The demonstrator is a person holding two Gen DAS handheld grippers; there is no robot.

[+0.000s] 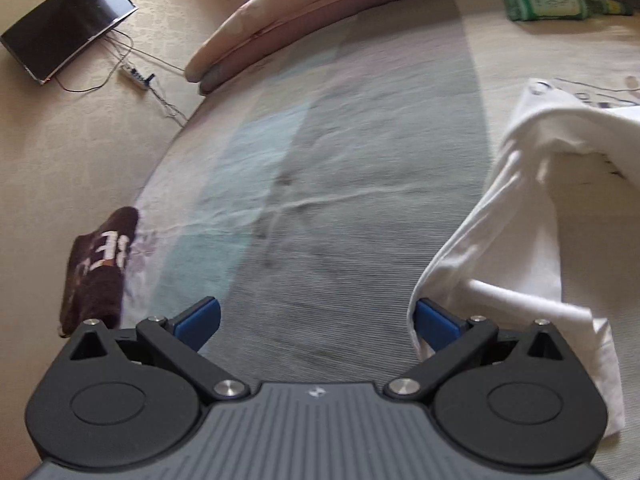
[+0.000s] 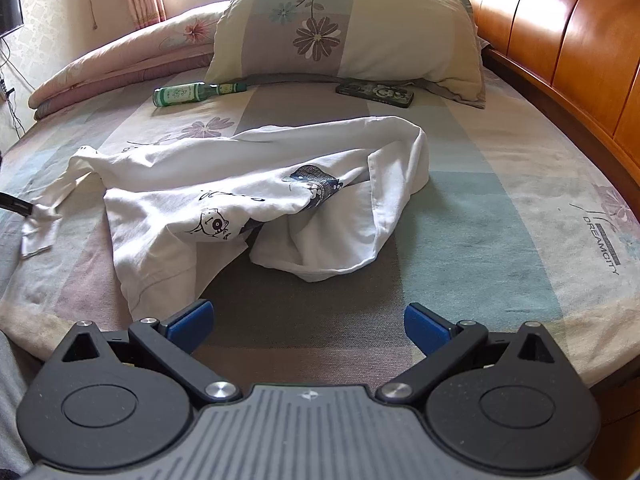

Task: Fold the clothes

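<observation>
Close above the near edge of the bed (image 2: pixel 500 216), the right gripper (image 2: pixel 308 322) hovers with its blue-padded fingers (image 2: pixel 188 322) spread wide apart over bare striped sheet, nothing between them. The left gripper (image 1: pixel 316 322) is likewise wide open; its right-hand blue finger (image 1: pixel 434 322) sits just beside, perhaps brushing, the hem of the white T-shirt (image 2: pixel 224 184), but I cannot tell whether they touch.

The sheet is a finely ribbed weave in grey, pale teal and cream bands, creased in soft ridges. The T-shirt lies crumpled in the middle of the bed, thin cotton bunched into loose folds, cartoon cat prints showing on its upturned face. Only the right wrist view shows its full spread; the left wrist view catches just one draped edge (image 1: pixel 516 216).

Further back lie a green glass bottle (image 2: pixel 188 94) on its side and a dark flat phone case (image 2: pixel 376 94), then a plump flowered pillow (image 2: pixel 348 28), a folded pink quilt (image 2: pixel 120 64) and a glossy curved wooden headboard (image 2: pixel 552 36).

The left wrist view alone shows a fuzzy brown garment with white lettering (image 1: pixel 98 264) hanging over the bed's edge, a wall-mounted television (image 1: pixel 68 24) and a white power strip (image 1: pixel 136 76).
</observation>
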